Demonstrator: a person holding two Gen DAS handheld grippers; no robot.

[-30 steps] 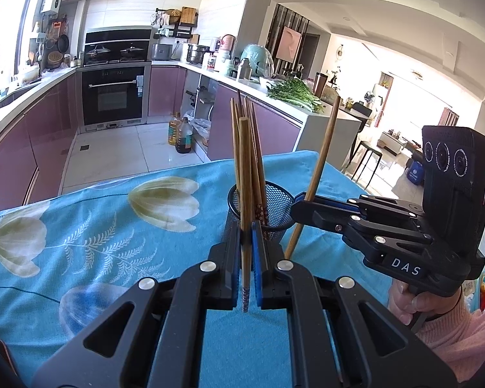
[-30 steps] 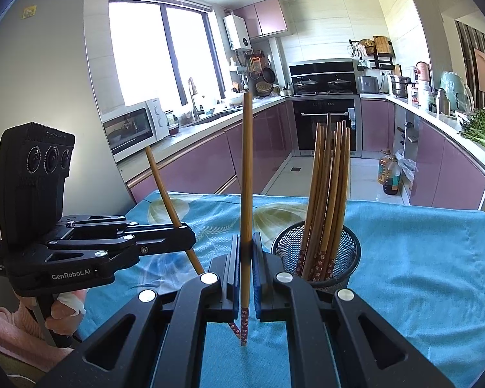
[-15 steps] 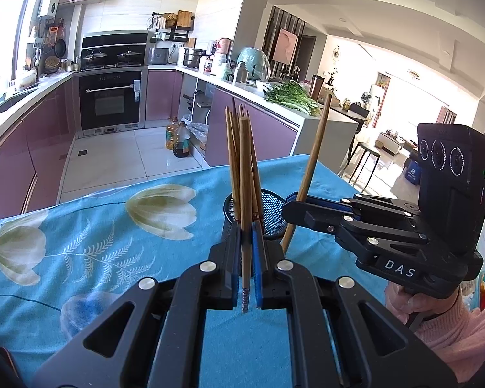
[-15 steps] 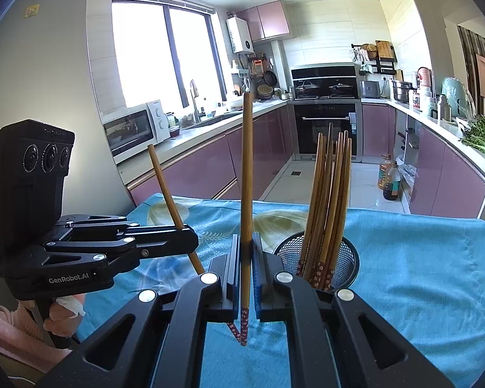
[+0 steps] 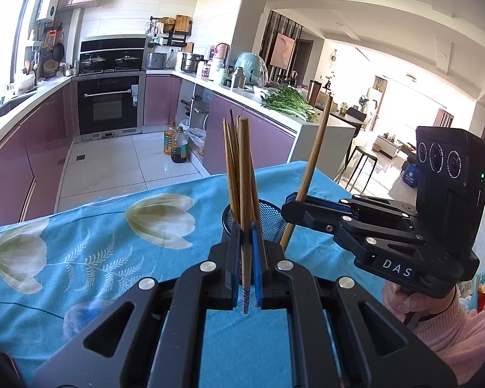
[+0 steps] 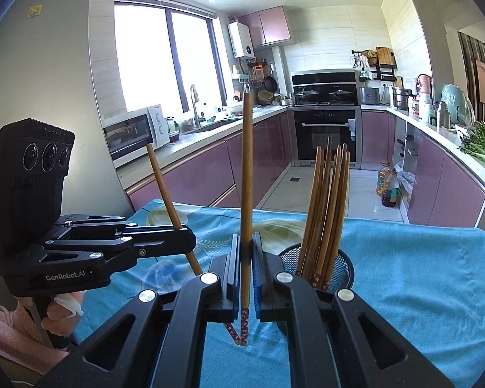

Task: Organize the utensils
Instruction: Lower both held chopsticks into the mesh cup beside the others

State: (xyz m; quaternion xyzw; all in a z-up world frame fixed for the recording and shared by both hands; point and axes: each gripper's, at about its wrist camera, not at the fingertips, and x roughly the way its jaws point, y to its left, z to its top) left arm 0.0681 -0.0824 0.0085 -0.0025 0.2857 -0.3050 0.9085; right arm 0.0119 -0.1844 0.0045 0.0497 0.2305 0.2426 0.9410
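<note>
1. Left gripper [image 5: 245, 271] is pinched on one wooden chopstick [image 5: 244, 200], gripped near the patterned tip.
2. Right gripper [image 6: 245, 271] is likewise clamped on its own chopstick [image 6: 246, 177], held upright.
3. Mesh holder [image 6: 336, 260] with the other chopsticks stands just beside, on the blue cloth [image 6: 420, 274].
4. Sticks look light, stiff and smooth; low grip leaves them top-heavy, likely to pivot.

Sunlit kitchen, mauve cabinets [image 6: 210, 174], window [image 6: 165, 58]
</note>
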